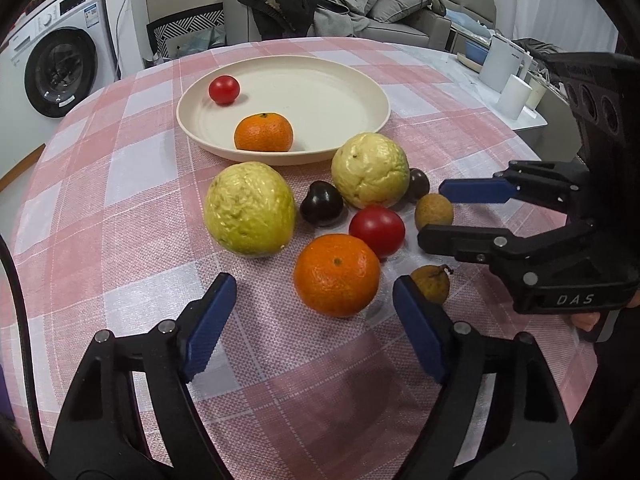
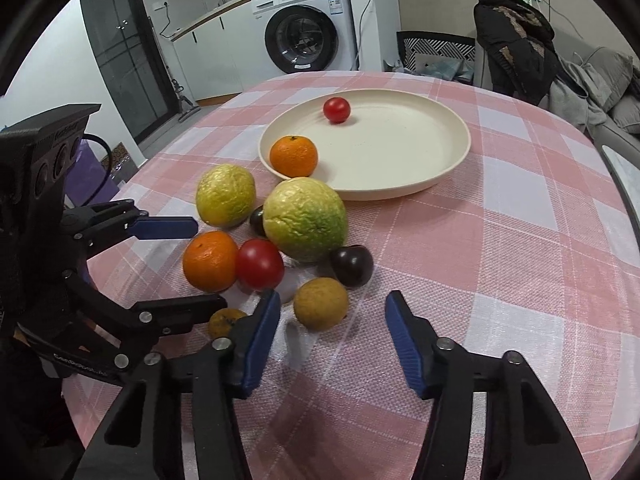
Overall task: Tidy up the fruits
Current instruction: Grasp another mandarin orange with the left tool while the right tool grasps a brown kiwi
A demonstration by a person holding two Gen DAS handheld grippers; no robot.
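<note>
From the left wrist view, your left claw (image 1: 314,312) tilts down at the worktop (image 1: 120,208), which has a pink and white checked cloth. Its two blue pads stand apart and hold nothing. The near orange (image 1: 337,275) sits just past the tips, closer to the right pad. A small brown fruit (image 1: 432,283) peeks out behind that right pad. Past them lie a red tomato (image 1: 377,230), a dark plum (image 1: 322,209), another small brown fruit (image 1: 434,211) and two big yellow-green fruits (image 1: 250,209), one on each side of the plum. The cream plate (image 1: 360,96) sits farther back, with one orange and one small tomato in it. Your right claw (image 1: 430,214) comes in from the right side, tilted down too. Its fingers are fairly close together, on either side of the brown fruit, but you cannot tell if they touch it.

From the right wrist view, your right claw (image 2: 332,304) points down at the cloth. Its pads stand partly apart. The brown fruit (image 2: 321,309) sits between the tips, close to the left pad, with a gap on the right. The plum (image 2: 352,266) lies just beyond. Your left claw (image 2: 208,264) reaches in from the left, its fingers spread on either side of the near orange (image 2: 210,261) and not touching it.
</note>
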